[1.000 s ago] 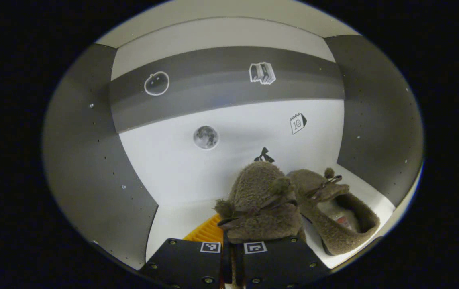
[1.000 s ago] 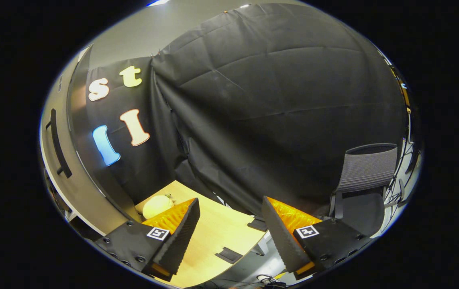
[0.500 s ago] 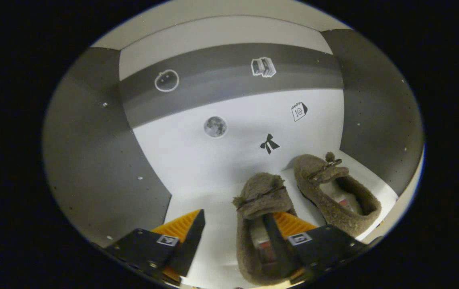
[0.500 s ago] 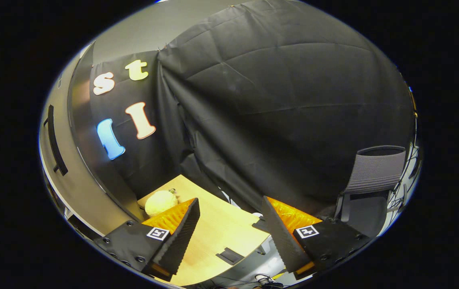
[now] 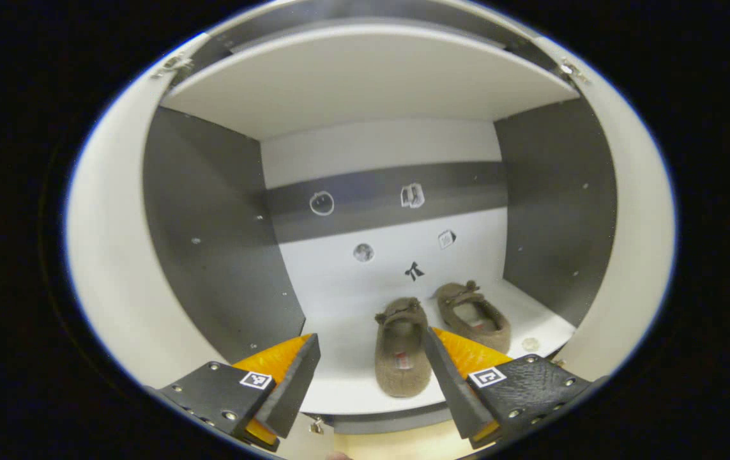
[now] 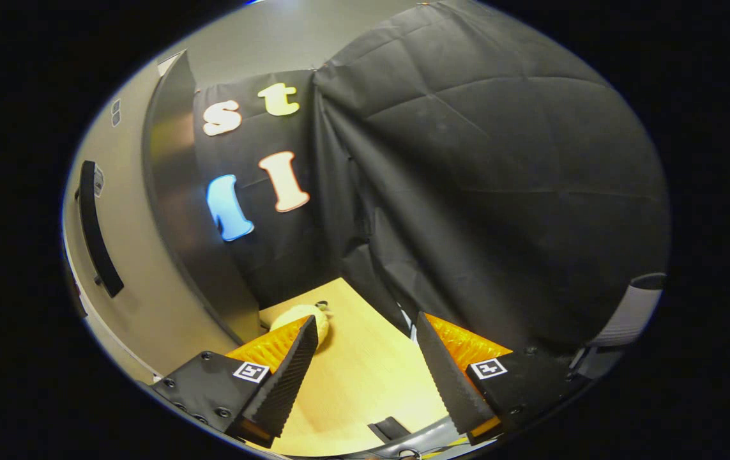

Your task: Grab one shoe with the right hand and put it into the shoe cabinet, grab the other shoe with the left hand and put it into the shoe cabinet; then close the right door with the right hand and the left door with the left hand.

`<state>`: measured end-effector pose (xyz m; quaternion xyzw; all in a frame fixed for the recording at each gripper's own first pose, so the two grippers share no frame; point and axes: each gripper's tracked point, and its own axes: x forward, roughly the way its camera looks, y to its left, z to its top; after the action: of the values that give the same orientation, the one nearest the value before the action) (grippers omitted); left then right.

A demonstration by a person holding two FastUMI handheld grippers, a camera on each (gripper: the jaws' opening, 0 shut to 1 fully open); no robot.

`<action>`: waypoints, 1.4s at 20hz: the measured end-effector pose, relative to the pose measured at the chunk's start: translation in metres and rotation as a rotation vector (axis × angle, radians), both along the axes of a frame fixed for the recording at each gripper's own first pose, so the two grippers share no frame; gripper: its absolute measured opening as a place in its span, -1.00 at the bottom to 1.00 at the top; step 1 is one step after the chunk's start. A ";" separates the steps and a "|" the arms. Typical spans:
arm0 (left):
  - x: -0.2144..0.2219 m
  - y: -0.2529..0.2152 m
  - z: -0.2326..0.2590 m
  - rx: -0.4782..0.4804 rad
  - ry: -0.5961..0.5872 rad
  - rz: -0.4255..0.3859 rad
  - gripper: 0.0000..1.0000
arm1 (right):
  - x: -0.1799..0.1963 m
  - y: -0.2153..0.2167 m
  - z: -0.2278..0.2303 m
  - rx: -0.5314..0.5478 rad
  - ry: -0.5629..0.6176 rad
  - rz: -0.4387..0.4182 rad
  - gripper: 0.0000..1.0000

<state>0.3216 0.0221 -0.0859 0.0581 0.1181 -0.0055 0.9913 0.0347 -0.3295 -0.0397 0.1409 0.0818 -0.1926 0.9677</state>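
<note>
Left gripper (image 5: pixel 371 377): jaws spread wide, nothing between them. It is positioned in front of the open shoe cabinet (image 5: pixel 211 211), a unit with dark grey side panels, a white floor shelf and a white back panel crossed by a grey band bearing small printed icons.

Two brown fuzzy fabric slippers lie on the cabinet's white floor shelf, ahead of the left gripper. The nearer slipper (image 5: pixel 401 354) lies between the two fingers in the left gripper view, toe pointing away toward the back panel, heel toward the tool; neither finger touches it. The second slipper (image 5: pixel 472 314) lies ahead and to the right, just beside the first, angled slightly, toe also toward the back panel. Whether the two slippers touch cannot be determined.

A white upper shelf (image 5: pixel 365 76) spans the cabinet above the tool. Pale door panels stand at both sides of the opening, swung outward.

Right gripper (image 6: pixel 365 374): jaws spread wide, nothing held. Beneath and ahead of it is a light wooden tabletop (image 6: pixel 365 390). A pale yellow rounded soft object (image 6: pixel 297 317) rests on the tabletop, just beyond the left finger. To the far left of this tool stands a beige cabinet door (image 6: pixel 128 255) with a black bar handle (image 6: pixel 96 236).
</note>
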 end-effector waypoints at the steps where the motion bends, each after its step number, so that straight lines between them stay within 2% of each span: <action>1: -0.016 -0.006 0.006 -0.019 -0.025 -0.005 1.00 | 0.010 0.003 0.008 -0.016 -0.007 0.038 0.86; 7: -0.108 0.010 0.032 -0.074 -0.218 0.124 1.00 | 0.058 0.032 0.071 -0.103 -0.076 0.241 0.86; 9: -0.131 0.017 0.025 -0.083 -0.248 0.151 1.00 | 0.064 0.046 0.090 -0.128 -0.089 0.293 0.95; 10: -0.140 0.017 0.021 -0.067 -0.258 0.158 1.00 | 0.064 0.050 0.101 -0.141 -0.093 0.303 1.00; 12: -0.160 0.031 0.006 -0.042 -0.245 0.203 1.00 | 0.064 0.068 0.121 -0.155 -0.115 0.343 0.96; 14: -0.177 0.031 -0.007 -0.071 -0.203 0.208 0.89 | 0.060 0.085 0.143 -0.167 -0.152 0.369 0.96; 15: -0.187 0.029 -0.014 -0.095 -0.189 0.208 1.00 | 0.058 0.092 0.152 -0.173 -0.169 0.378 0.96; 16: -0.194 0.026 -0.020 -0.117 -0.178 0.206 1.00 | 0.056 0.100 0.157 -0.179 -0.182 0.385 0.96; 17: -0.199 0.026 -0.023 -0.131 -0.175 0.203 0.89 | 0.054 0.107 0.161 -0.186 -0.189 0.388 0.96; 19: -0.202 0.026 -0.025 -0.141 -0.170 0.192 0.89 | 0.047 0.122 0.162 -0.206 -0.187 0.396 0.96; 20: -0.203 0.026 -0.026 -0.143 -0.166 0.182 1.00 | 0.045 0.130 0.160 -0.213 -0.182 0.404 0.96; 21: -0.202 0.025 -0.026 -0.146 -0.162 0.168 1.00 | 0.042 0.131 0.158 -0.227 -0.170 0.372 0.84; 22: -0.202 0.023 -0.026 -0.156 -0.159 0.151 0.89 | 0.039 0.127 0.158 -0.239 -0.166 0.341 0.77; 23: -0.202 0.019 -0.030 -0.183 -0.146 0.123 0.89 | 0.037 0.127 0.162 -0.260 -0.173 0.323 0.79; 24: -0.206 0.017 -0.034 -0.216 -0.127 0.101 1.00 | 0.034 0.132 0.165 -0.286 -0.179 0.317 0.77; 25: -0.208 0.016 -0.036 -0.243 -0.121 0.091 0.89 | 0.032 0.136 0.168 -0.317 -0.186 0.308 0.77; 27: -0.208 0.013 -0.036 -0.276 -0.127 0.071 0.89 | 0.028 0.135 0.168 -0.336 -0.190 0.278 0.77; 28: -0.207 0.013 -0.036 -0.277 -0.133 0.064 0.89 | 0.027 0.138 0.167 -0.320 -0.192 0.269 0.89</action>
<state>0.1148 0.0348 -0.1215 -0.0827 0.0520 0.0137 0.9951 0.0622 -0.1918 0.1269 -0.0088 -0.0241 -0.0580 0.9980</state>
